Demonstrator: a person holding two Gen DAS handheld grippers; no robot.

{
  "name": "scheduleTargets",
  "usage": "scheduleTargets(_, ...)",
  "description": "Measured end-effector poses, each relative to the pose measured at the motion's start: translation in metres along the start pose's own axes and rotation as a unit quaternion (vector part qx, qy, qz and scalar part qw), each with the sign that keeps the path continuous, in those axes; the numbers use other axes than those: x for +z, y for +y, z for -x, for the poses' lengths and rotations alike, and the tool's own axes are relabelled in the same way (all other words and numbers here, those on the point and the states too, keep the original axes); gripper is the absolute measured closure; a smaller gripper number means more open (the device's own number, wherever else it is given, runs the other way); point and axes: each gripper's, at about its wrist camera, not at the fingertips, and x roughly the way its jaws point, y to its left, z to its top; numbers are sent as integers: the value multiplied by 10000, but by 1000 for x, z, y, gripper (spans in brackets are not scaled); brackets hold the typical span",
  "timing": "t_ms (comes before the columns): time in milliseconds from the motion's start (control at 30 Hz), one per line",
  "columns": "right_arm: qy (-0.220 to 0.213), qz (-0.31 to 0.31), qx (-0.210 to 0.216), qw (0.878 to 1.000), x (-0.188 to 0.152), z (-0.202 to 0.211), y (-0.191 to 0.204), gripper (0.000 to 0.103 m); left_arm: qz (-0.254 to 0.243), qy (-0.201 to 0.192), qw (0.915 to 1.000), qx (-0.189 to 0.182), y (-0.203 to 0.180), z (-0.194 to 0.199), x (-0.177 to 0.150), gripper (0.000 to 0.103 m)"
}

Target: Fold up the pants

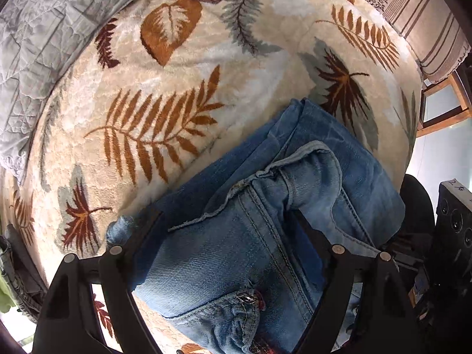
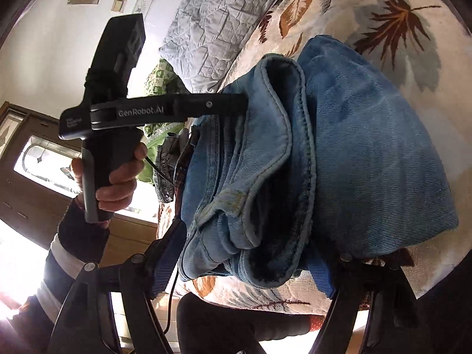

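Observation:
The blue denim pants (image 1: 265, 206) lie bunched in thick folded layers on a cream blanket with a leaf print (image 1: 165, 82). My left gripper (image 1: 224, 221) has its jaws wide apart around the folded bundle, one finger on each side of it. In the right wrist view the pants (image 2: 339, 153) fill the middle, and my right gripper (image 2: 250, 253) also straddles the bundle with its fingers spread wide. The left gripper's body and the hand holding it (image 2: 118, 112) show at the left, with a finger reaching into the denim.
A grey quilted cover (image 1: 38, 59) lies at the left of the blanket and a striped cloth (image 1: 419, 23) at the far right. A green patterned cloth (image 2: 159, 88) and a wooden door with glass (image 2: 38, 159) sit beyond the bed edge.

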Motion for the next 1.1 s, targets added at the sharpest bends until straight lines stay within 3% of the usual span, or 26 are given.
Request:
scheduleTargets(67,-4,-33,-35,10000,2,-3,-4,36,-79,43,9998,-168,-2,-3,-2,19)
scheduleTargets(133,12,-39,-113,9999,2,-4,-7,45,-178,-65,9998,-99,-8,-2,-5,20)
scheduleTargets(167,6,-42,-165,9999,2,-4,-7,48,-226,-163,9996,-61,-11,1,-7,32)
scheduleTargets(233,16,32,-297,9996,5,-5,-3,65,-267,-319,9991,46,-17,9,-12,44)
scheduleTargets(333,-8,189,-140,9997,5,5,12,67,-306,-596,9977,64,-19,32,-29,59)
scheduleTargets(533,-266,979,355,9942,11,27,70,67,180,-1321,9911,-19,-3,103,-45,67)
scheduleTargets(667,-681,1194,578,9888,17,54,82,70,322,-1668,9853,-195,-18,125,-37,70)
scheduleTargets(767,-879,967,261,9911,22,70,60,73,248,-1631,9859,-266,-40,108,-16,70)
scheduleTargets(867,-904,395,-68,9951,29,76,17,75,202,-1121,9934,-109,-61,70,6,74)
scheduleTargets(933,-670,-61,92,9977,31,72,-10,70,324,-959,9948,-109,-61,59,14,80)
scheduleTargets(1000,-572,-296,173,9978,28,70,-22,66,390,-937,9948,-123,-51,63,20,80)
scheduleTargets(1033,-566,-310,227,9977,27,72,-21,52,270,-892,9956,-75,-48,65,21,70)
scheduleTargets(1067,-607,-332,237,9973,25,73,-22,41,101,-807,9967,43,-46,67,23,46)
scheduleTargets(1100,-643,-333,241,9971,23,74,-21,24,-86,-739,9971,181,-45,67,23,31)
